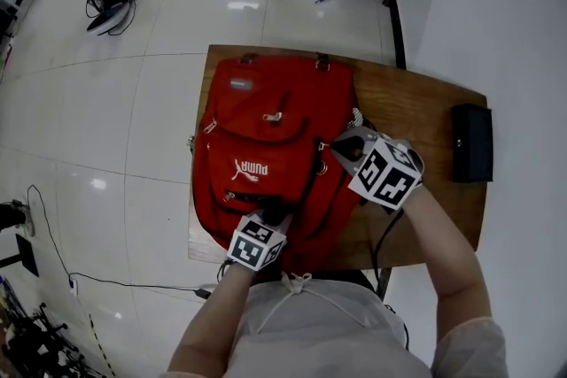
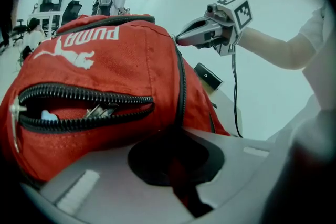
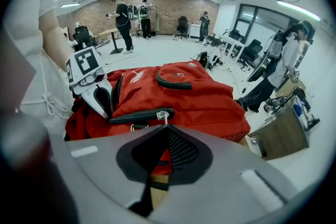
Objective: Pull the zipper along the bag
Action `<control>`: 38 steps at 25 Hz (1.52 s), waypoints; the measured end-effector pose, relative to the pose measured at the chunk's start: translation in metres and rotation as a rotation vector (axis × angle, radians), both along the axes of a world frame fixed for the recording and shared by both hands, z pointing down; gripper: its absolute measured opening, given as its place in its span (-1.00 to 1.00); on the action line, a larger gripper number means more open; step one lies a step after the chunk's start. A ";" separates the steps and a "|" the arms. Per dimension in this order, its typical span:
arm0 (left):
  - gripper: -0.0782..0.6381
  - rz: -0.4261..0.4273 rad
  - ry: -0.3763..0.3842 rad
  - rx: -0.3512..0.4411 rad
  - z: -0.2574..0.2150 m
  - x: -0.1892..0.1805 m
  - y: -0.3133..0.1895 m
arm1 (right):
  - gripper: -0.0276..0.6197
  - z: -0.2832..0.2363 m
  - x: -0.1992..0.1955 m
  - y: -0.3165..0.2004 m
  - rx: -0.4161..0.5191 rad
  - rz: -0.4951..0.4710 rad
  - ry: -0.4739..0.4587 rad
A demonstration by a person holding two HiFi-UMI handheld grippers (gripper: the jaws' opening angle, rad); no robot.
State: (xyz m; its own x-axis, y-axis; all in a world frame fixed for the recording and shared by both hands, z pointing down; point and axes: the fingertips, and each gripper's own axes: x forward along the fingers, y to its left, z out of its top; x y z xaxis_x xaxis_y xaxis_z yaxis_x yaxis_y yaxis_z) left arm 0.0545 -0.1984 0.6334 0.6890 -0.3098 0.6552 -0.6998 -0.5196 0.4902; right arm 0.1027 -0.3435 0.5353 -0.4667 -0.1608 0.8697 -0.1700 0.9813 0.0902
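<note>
The red fabric backpack (image 1: 266, 146) lay on the brown wooden surface (image 1: 416, 102). The left gripper (image 2: 177, 132) had its fingers pinched together on red cloth at the backpack's near end. The right gripper (image 3: 161, 126) looked clamped on the small silver zipper pull (image 3: 157, 115) at the backpack's right side. Tugged off-line, the thin pull could slip free, or slack cloth could jam the slider. Right of the backpack, bare surface ran to a black rectangular box (image 1: 471, 142).

Right gripper (image 3: 161, 127) pinching zipper pull (image 3: 157, 116), red bag (image 3: 207, 99)
</note>
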 end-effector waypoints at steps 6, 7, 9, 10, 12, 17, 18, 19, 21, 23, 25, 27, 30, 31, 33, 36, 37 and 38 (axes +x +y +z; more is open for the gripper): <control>-0.77 -0.006 0.001 0.001 -0.001 0.000 -0.001 | -0.88 0.002 0.001 -0.012 -0.016 0.006 0.001; -0.77 -0.006 0.000 0.001 0.000 0.000 -0.001 | -0.88 0.002 0.000 -0.012 -0.022 0.012 -0.007; -0.77 -0.003 -0.006 0.004 0.001 0.000 -0.001 | -0.87 0.001 -0.003 -0.008 -0.027 0.019 -0.032; -0.77 -0.001 -0.012 0.006 0.001 0.000 -0.001 | -0.87 0.000 -0.005 -0.007 -0.017 0.016 -0.042; -0.77 0.000 -0.021 0.009 0.002 -0.001 -0.002 | -0.86 -0.005 -0.007 -0.007 0.037 0.025 -0.054; -0.76 -0.005 -0.010 0.047 0.000 0.000 0.001 | -0.83 -0.040 -0.005 0.002 0.079 0.295 -0.283; -0.76 -0.007 -0.005 0.058 -0.002 -0.002 0.002 | -0.83 -0.048 -0.004 0.009 0.082 0.343 -0.332; -0.76 -0.011 0.001 0.075 -0.006 -0.003 0.001 | -0.83 -0.055 -0.003 0.018 0.090 0.382 -0.375; -0.76 -0.028 0.016 0.149 -0.024 -0.008 -0.003 | -0.86 -0.069 0.000 0.034 0.127 0.453 -0.447; -0.76 -0.049 0.020 0.278 -0.055 -0.013 -0.010 | -0.90 -0.085 0.005 0.050 0.207 0.519 -0.503; -0.76 -0.067 0.025 0.424 -0.093 -0.018 -0.014 | -0.90 -0.099 0.010 0.068 0.291 0.576 -0.547; -0.76 -0.081 0.049 0.553 -0.135 -0.022 -0.012 | -0.90 -0.108 0.014 0.091 0.341 0.631 -0.595; -0.76 -0.097 0.087 0.712 -0.193 -0.028 -0.001 | -0.90 -0.124 0.014 0.129 0.371 0.684 -0.685; -0.76 -0.101 0.091 0.757 -0.208 -0.030 0.004 | -0.90 -0.131 0.013 0.141 0.366 0.691 -0.726; -0.76 -0.105 0.082 0.820 -0.229 -0.034 0.017 | -0.90 -0.143 0.011 0.163 0.348 0.696 -0.798; -0.76 -0.132 0.079 0.832 -0.236 -0.044 0.042 | -0.90 -0.152 0.007 0.193 0.352 0.692 -0.836; -0.76 -0.143 0.085 0.824 -0.237 -0.048 0.053 | -0.90 -0.154 0.004 0.203 0.358 0.688 -0.837; -0.76 -0.149 0.089 0.817 -0.238 -0.052 0.064 | -0.90 -0.155 0.002 0.214 0.362 0.684 -0.836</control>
State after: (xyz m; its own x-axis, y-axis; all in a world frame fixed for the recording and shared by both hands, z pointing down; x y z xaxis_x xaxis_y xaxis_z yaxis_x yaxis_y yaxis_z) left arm 0.0025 -0.1342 0.3958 0.6415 -0.7560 0.1303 -0.7661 -0.6403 0.0559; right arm 0.1044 -0.1295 0.3805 -0.5963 -0.7827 0.1786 -0.7995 0.5991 -0.0437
